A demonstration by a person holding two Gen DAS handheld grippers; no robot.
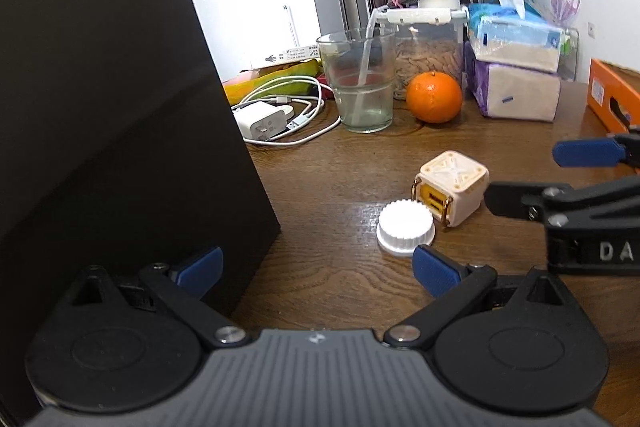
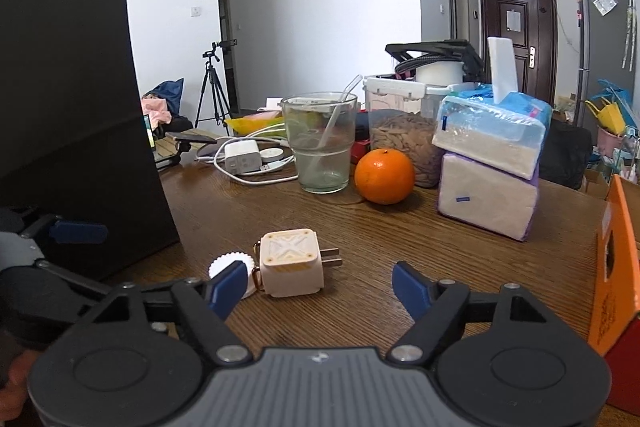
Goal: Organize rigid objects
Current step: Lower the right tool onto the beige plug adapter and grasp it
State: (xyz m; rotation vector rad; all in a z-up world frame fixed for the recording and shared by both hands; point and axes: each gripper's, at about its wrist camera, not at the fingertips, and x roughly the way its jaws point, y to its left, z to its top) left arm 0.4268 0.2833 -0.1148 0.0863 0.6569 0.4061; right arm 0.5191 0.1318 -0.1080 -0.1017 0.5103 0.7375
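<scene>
The counter (image 1: 332, 279) carried a black box (image 1: 112, 115) at the left, tissue packs (image 2: 490, 163), a glass (image 1: 362, 83) and an orange (image 1: 434, 97) behind. Near the front lay a cream plug (image 2: 290, 267) touching a white cap (image 1: 405, 225). Only the right view showed the plug's prongs and a tripod (image 2: 212, 87); only the left showed its yellow face and the whole cap, half hidden on the right by a tong pad. The left tongs (image 1: 316, 273) stood apart, empty, before the cap. The right tongs (image 2: 316, 289) stood apart, empty, just short of the plug.
</scene>
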